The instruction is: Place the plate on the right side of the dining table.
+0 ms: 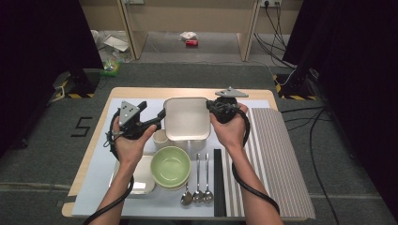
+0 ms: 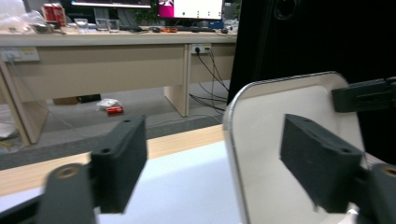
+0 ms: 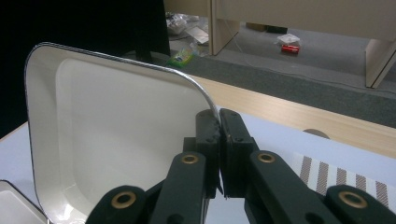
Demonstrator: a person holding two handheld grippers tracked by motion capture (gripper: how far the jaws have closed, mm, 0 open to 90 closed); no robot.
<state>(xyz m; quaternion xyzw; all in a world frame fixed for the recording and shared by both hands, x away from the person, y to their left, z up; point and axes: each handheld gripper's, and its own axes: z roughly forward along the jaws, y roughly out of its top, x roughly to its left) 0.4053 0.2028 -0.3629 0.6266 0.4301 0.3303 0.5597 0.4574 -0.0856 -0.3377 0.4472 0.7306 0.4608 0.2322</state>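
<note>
A white square dish [image 1: 186, 118] with a thin metal-coloured rim hangs over the blue mat, between my two grippers. My right gripper [image 1: 210, 107] is shut on its right rim; in the right gripper view the jaws [image 3: 219, 126] pinch the rim near a rounded corner of the dish [image 3: 116, 130]. My left gripper [image 1: 162, 115] stands at the dish's left edge. In the left gripper view its jaws [image 2: 219, 158] are wide open, with the rim of the dish [image 2: 266, 121] between them and touching neither pad. The right gripper's jaw [image 2: 364, 94] shows at the dish's far side.
In front of the dish stand a small white cup [image 1: 161, 138], a green bowl [image 1: 171, 166] and a flat white tray [image 1: 143, 180]. Three spoons [image 1: 197, 180] and black chopsticks [image 1: 218, 180] lie to the right, beside a striped mat [image 1: 277, 159].
</note>
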